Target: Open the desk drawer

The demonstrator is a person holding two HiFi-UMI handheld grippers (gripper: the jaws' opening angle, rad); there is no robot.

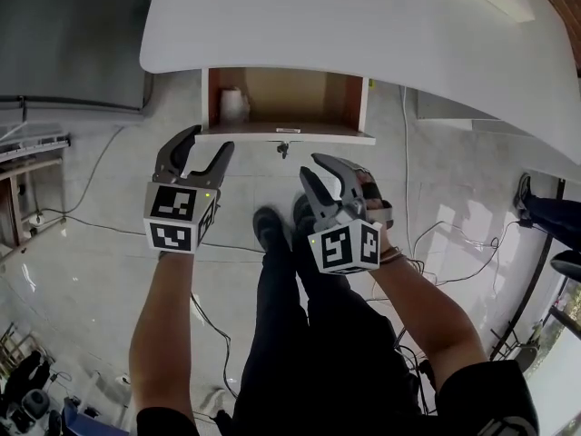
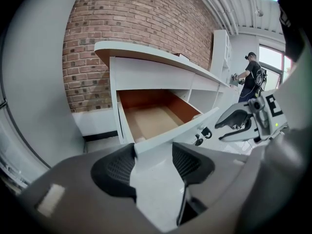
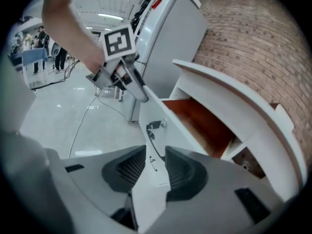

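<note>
Jaws on your left gripper stand wide apart. In the left gripper view the corner of the drawer front shows in the gap, and neither pad presses on it. In the head view that gripper's tips sit just beside the left end of the drawer front; contact cannot be confirmed.

Jaws on your right gripper stand apart by a narrower gap, with nothing clamped. In the head view this gripper hangs below the drawer front, right of its middle and clear of it. The right gripper view looks along the white front panel toward the lock at its middle.

You will find the drawer pulled out from under the white desk top. Its brown inside is open to view. A small white object stands in the left rear corner; its kind cannot be made out.

Behind the desk is a brick wall. Cables trail across the pale floor. A second person stands in the far background of the left gripper view.
</note>
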